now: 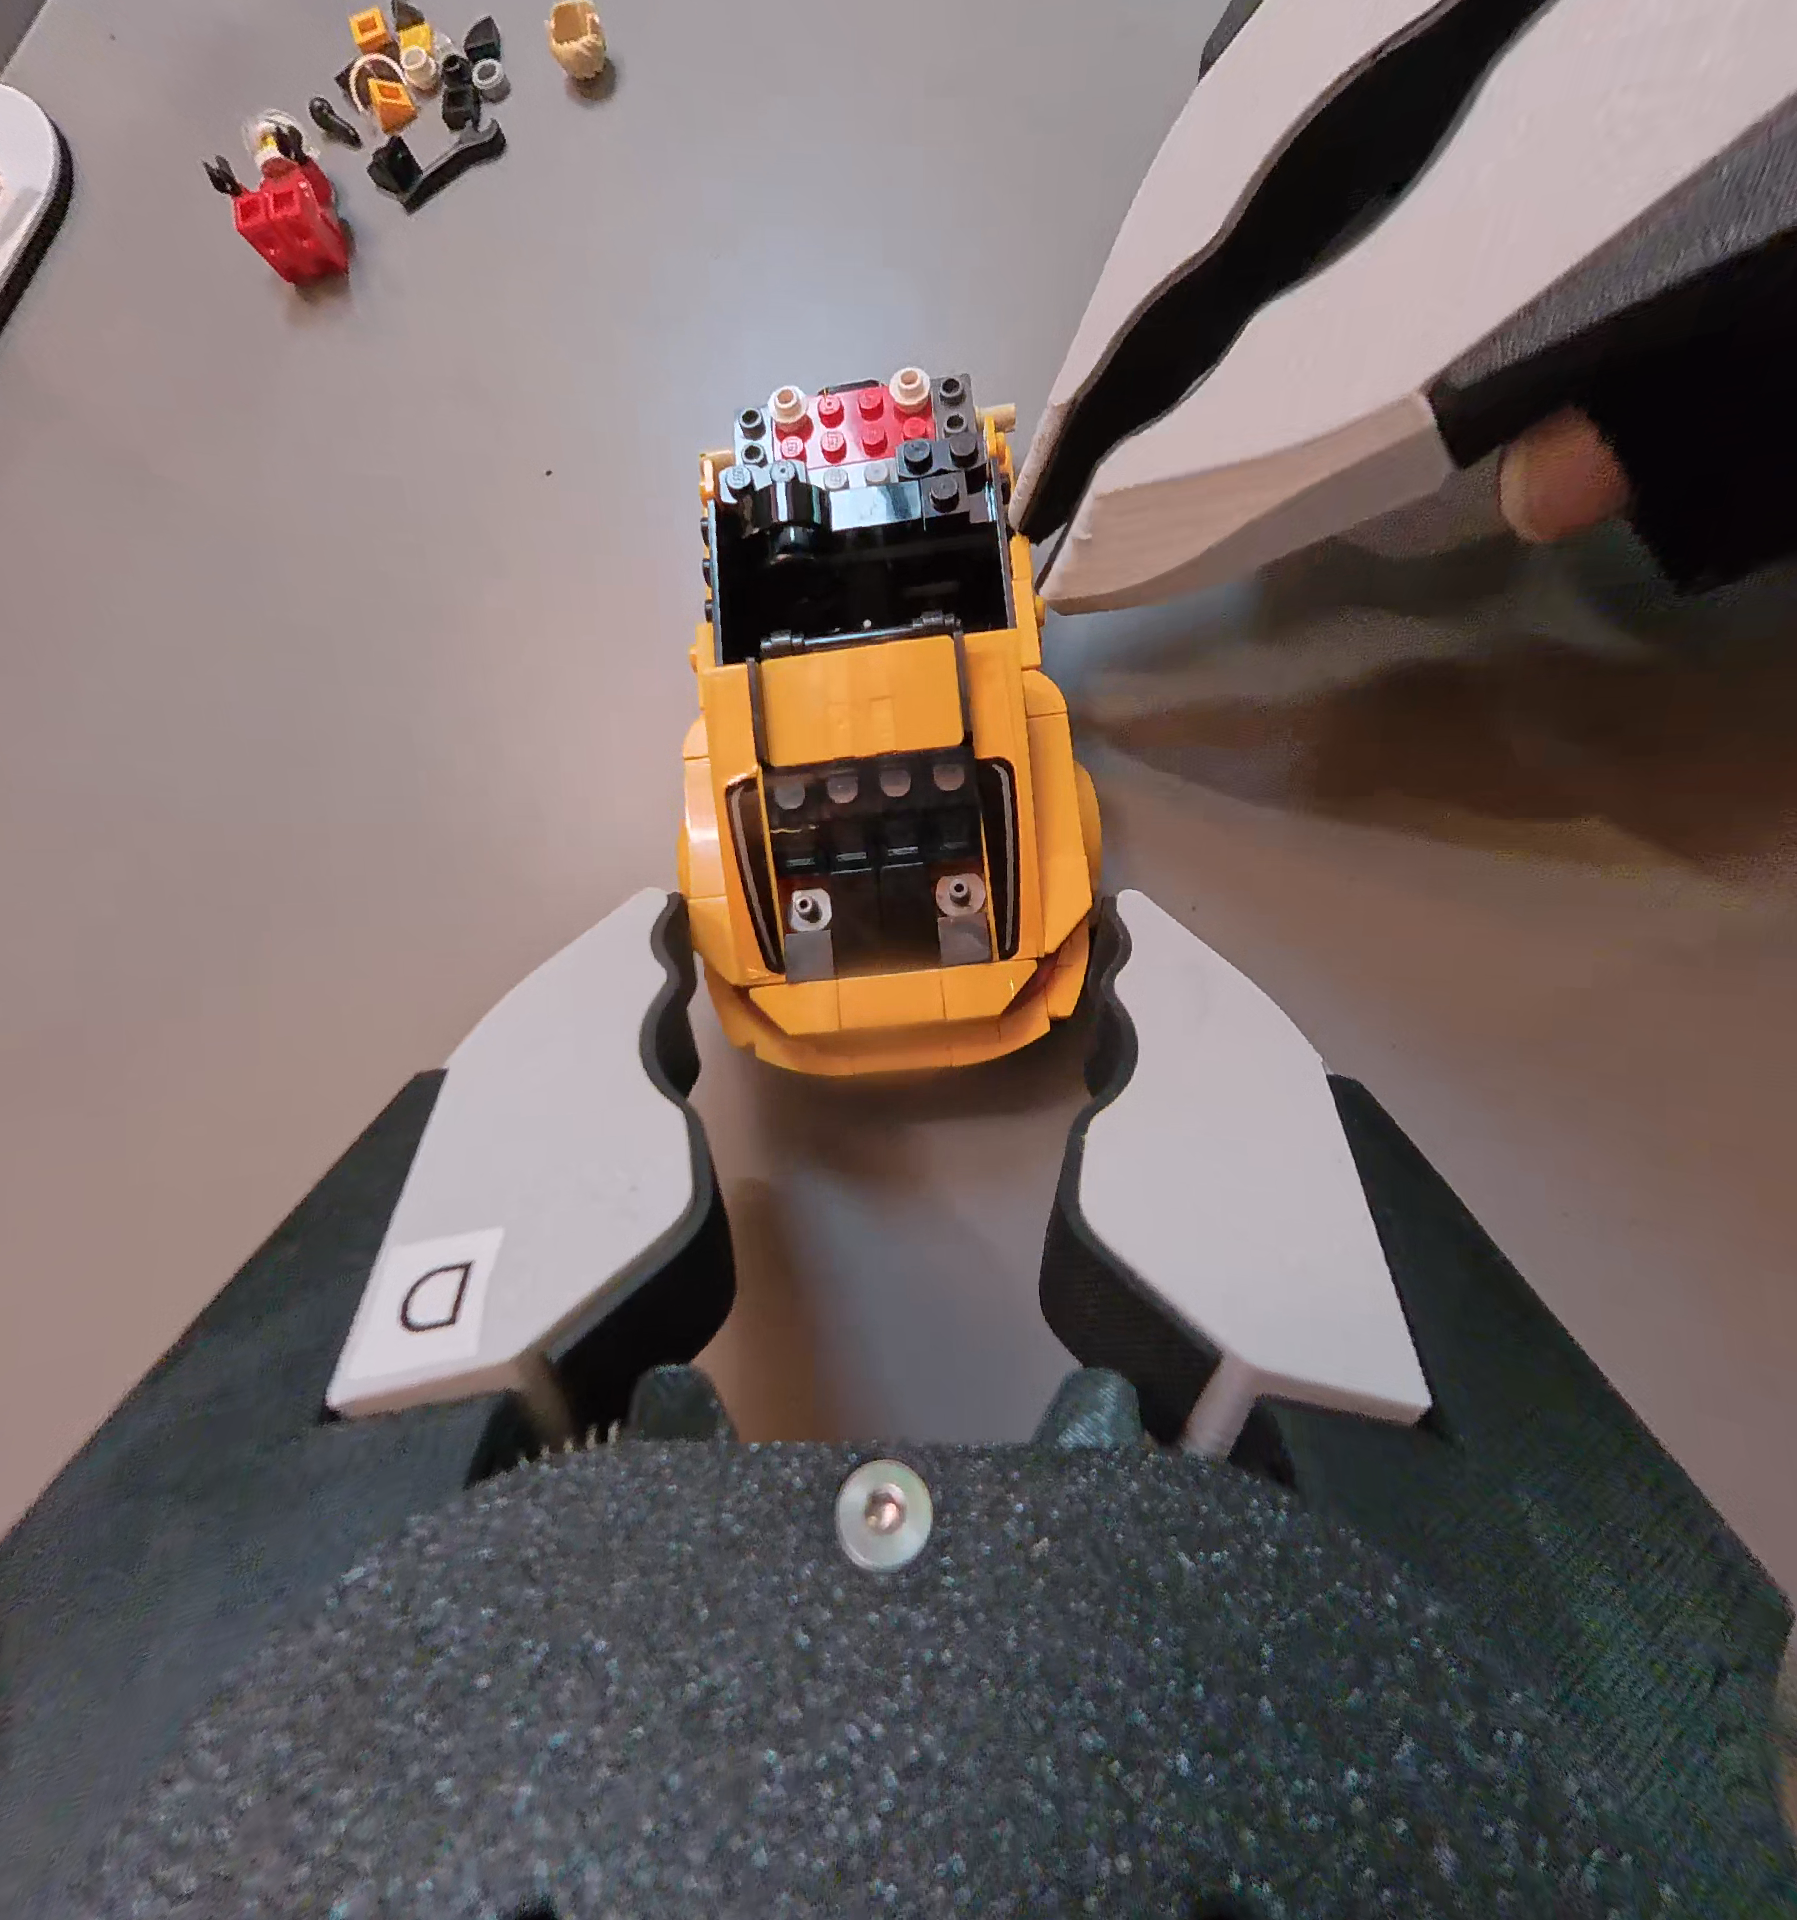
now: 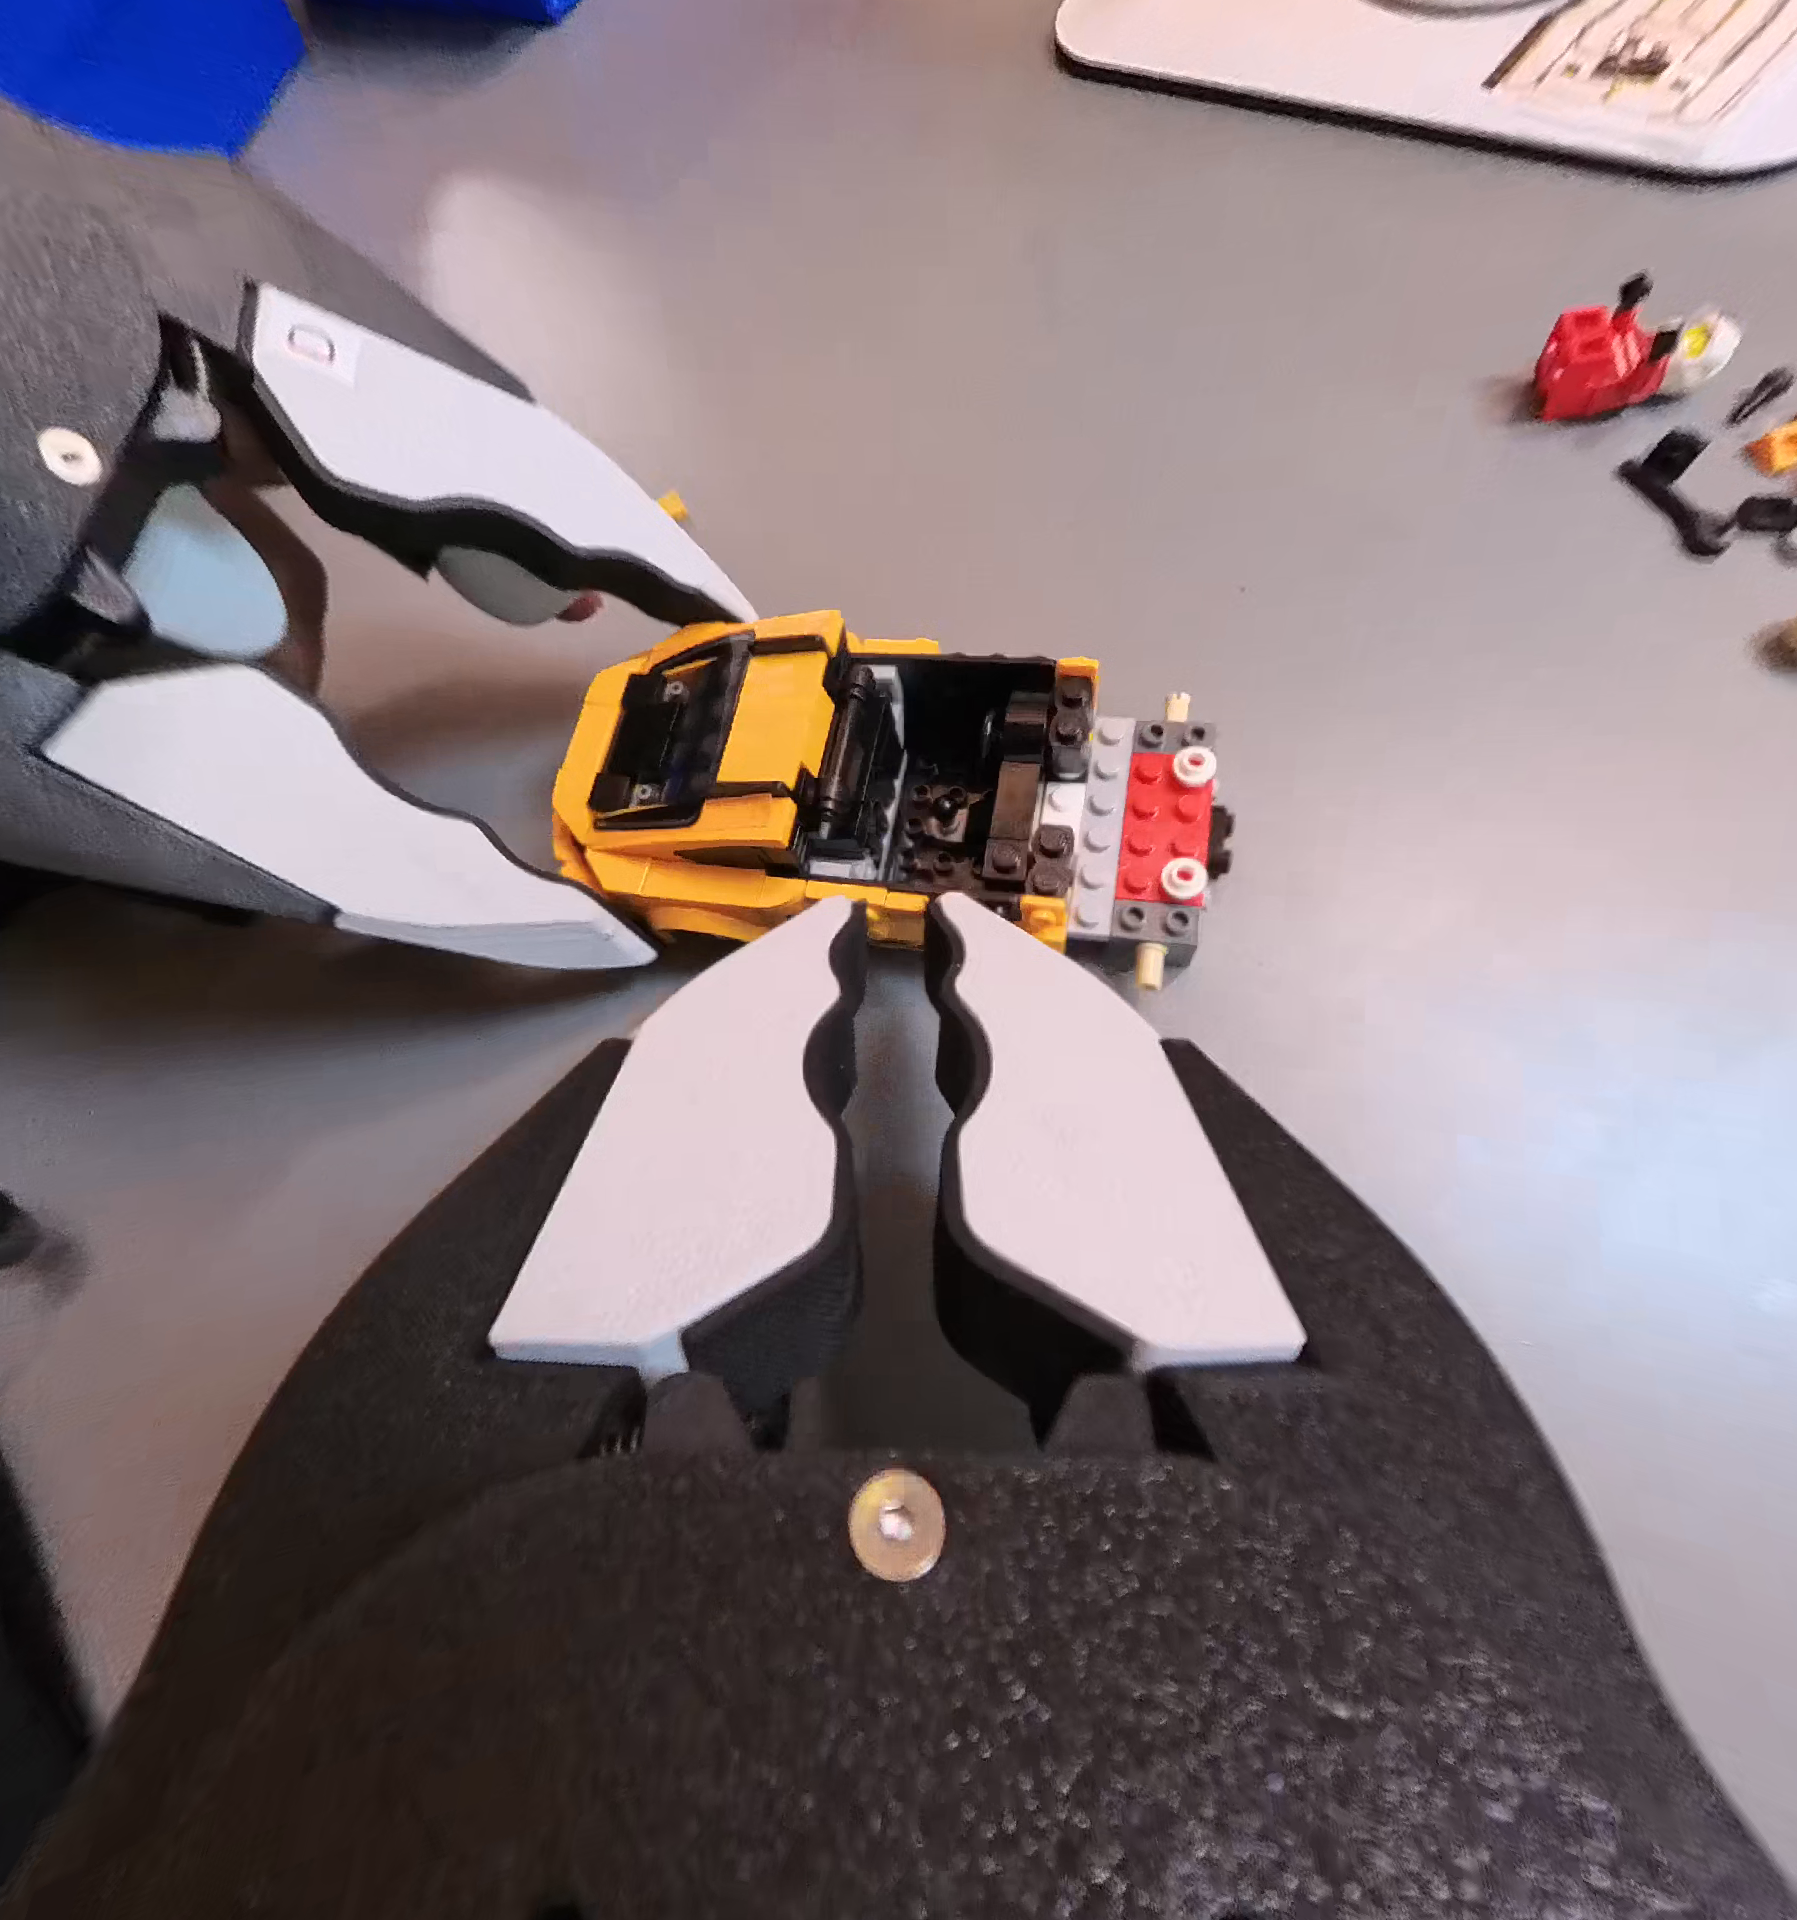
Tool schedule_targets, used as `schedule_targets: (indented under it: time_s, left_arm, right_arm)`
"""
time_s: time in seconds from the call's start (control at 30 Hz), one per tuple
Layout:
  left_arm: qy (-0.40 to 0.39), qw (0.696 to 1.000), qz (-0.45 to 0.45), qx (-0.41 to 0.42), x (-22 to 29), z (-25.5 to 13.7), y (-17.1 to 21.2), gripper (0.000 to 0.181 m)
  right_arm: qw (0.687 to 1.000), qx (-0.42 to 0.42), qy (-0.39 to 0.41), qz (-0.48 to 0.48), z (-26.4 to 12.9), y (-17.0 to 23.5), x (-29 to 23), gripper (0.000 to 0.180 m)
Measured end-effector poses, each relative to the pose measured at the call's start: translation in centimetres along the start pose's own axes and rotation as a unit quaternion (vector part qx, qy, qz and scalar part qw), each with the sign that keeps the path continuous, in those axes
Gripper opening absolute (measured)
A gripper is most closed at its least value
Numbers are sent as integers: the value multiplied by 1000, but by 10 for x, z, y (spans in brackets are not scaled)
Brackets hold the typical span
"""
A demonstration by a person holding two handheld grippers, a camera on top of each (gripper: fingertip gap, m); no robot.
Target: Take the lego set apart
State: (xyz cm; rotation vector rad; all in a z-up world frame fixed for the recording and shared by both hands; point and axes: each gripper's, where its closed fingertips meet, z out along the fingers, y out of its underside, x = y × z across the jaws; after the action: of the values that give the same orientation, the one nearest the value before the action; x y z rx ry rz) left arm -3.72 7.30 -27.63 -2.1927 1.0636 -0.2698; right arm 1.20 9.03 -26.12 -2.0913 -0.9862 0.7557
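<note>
Left wrist view: yellow lego car [image 1: 878, 790] on the grey tabletop [image 1: 354, 675], nose toward the camera, roof off, black cabin exposed, red and grey plates bare at the tail. Left claw [image 1: 889, 935] spread wide, fingertips flanking the car's front on both sides; contact not certain. Right claw [image 1: 1029, 540] entering from upper right, tips at the car's rear right flank.

Right wrist view: right claw [image 2: 894, 920] narrowly parted, not pressed together, tips against the car's [image 2: 832, 790] yellow side sill; nothing clearly pinched. Left claw [image 2: 696, 790] straddling the hood. Loose removed pieces [image 1: 395, 114] scattered well apart, beside a red block [image 1: 286, 223]. White mat [image 2: 1445, 83] at the far edge.
</note>
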Motion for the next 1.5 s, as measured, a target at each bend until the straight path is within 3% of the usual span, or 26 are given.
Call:
schedule_targets:
  time_s: [0.23, 0.4, 0.6, 0.67, 1.13, 1.17, 1.2, 1.37, 1.5]
  left_arm:
    - [-12, 1000, -5, -3, 1, -1, 0, 73]
    - [-18, 1000, -2, 0, 2, -1, 1, 73]
    - [-21, 1000, 0, 3, 2, -1, 1, 73]
    - [-23, 1000, 2, 3, 2, -2, 1, 73]
    - [-32, 999, 13, 4, 2, -2, 2, 74]
    - [-30, 999, 17, 6, 3, -2, 2, 74]
    - [-33, 999, 20, 6, 3, -2, 1, 74]
    - [-25, 1000, 6, 6, 1, -2, 3, 74]
    - [-27, 1000, 10, 6, 1, -2, 2, 74]
  right_arm:
    - [988, 8, -36, 147, 2, 1, 1, 8]
    - [959, 20, -86, 270, 3, 1, 0, 8]
    - [928, 12, -127, 350, 2, -3, -1, 13]
    - [927, 4, -124, 353, 3, -1, 1, 7]
    - [883, -45, -166, 437, 5, -1, 1, 6]
    - [878, -59, -175, 441, 6, 2, -3, 19]
    - [873, -68, -189, 445, 7, 2, -9, 21]
    - [869, -35, -181, 458, 5, -1, -2, 8]
    - [864, -33, -186, 467, 4, -2, -2, 11]
